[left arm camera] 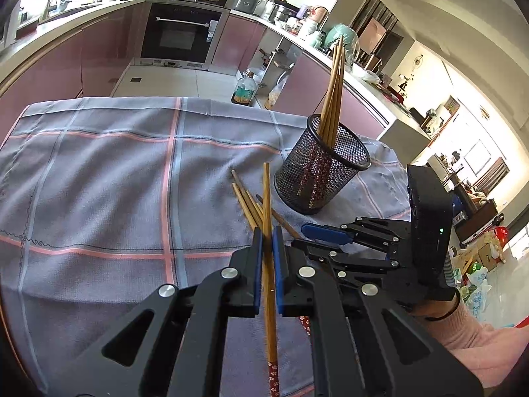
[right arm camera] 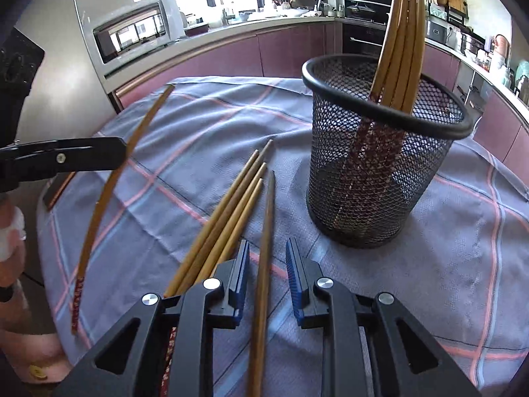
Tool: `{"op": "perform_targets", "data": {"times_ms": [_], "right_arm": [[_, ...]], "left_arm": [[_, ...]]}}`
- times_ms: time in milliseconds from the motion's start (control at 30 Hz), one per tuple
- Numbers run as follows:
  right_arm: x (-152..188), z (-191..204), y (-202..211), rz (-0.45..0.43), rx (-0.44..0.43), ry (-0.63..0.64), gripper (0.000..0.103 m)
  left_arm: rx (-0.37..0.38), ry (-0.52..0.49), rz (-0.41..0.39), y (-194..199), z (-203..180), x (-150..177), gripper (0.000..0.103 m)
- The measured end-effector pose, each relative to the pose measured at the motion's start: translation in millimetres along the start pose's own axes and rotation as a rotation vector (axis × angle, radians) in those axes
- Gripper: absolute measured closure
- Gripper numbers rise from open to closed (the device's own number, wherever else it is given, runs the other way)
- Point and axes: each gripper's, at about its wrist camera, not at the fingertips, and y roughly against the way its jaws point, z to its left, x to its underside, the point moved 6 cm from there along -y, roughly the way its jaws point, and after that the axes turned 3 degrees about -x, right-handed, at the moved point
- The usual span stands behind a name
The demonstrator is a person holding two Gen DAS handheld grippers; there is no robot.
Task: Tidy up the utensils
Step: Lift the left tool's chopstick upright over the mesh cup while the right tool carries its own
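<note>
While the kitchen's mauve cabinets [left arm camera: 99, 53] and built-in oven [left arm camera: 182, 33] curve round behind, a table [left arm camera: 99, 172] draped in a grey-blue checked cloth carries the utensils; a black mesh holder [right arm camera: 380, 165] stands upright on the cloth toward the right, with a bundle of chopsticks [right arm camera: 401, 49] leaning inside it, tips up; just beside its base, a loose group of four chopsticks [right arm camera: 224, 221] lies flat on the cloth, partly hidden under the right gripper [right arm camera: 267, 278]; that gripper's jaws stand apart, straddling a single chopstick [right arm camera: 264, 264] that lies between the blue pads without being pressed; the left gripper [left arm camera: 267, 264], held by a hand in a pink sleeve [right arm camera: 33, 347], has its jaws clamped on one chopstick [left arm camera: 267, 231], lifted clear of the cloth, its patterned red end toward the camera.
</note>
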Motion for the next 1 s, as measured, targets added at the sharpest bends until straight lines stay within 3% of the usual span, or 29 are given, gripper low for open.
{"op": "perform_targets", "data": {"times_ms": [67, 100, 133, 433, 767, 1000], "right_arm": [[-1.6, 1.1, -2.1, -0.002, 0.003, 0.003, 0.084], [-2.0, 1.2, -3.2, -0.002, 0.006, 0.007, 0.094], [-2.3, 0.8, -4.4, 0.000, 0.004, 0.008, 0.097], [-1.2, 5.1, 25.6, -0.072, -0.078, -0.009, 0.098], [-17.6, 6.1, 101.1, -0.266, -0.127, -0.016, 0.098], [-31.0, 1.3, 129.8, -0.359, -0.130, -0.014, 0.098]], "left_arm": [[-0.001, 0.004, 0.002, -1.6, 0.7, 0.7, 0.096], [0.000, 0.006, 0.004, -2.6, 0.7, 0.3, 0.096], [0.000, 0.007, 0.004, -3.3, 0.8, 0.5, 0.096], [0.011, -0.001, -0.016, 4.4, -3.7, -2.3, 0.096], [0.045, -0.031, -0.079, 32.7, -20.5, -11.4, 0.096], [0.073, -0.050, -0.129, 57.7, -32.2, -18.1, 0.096]]}}
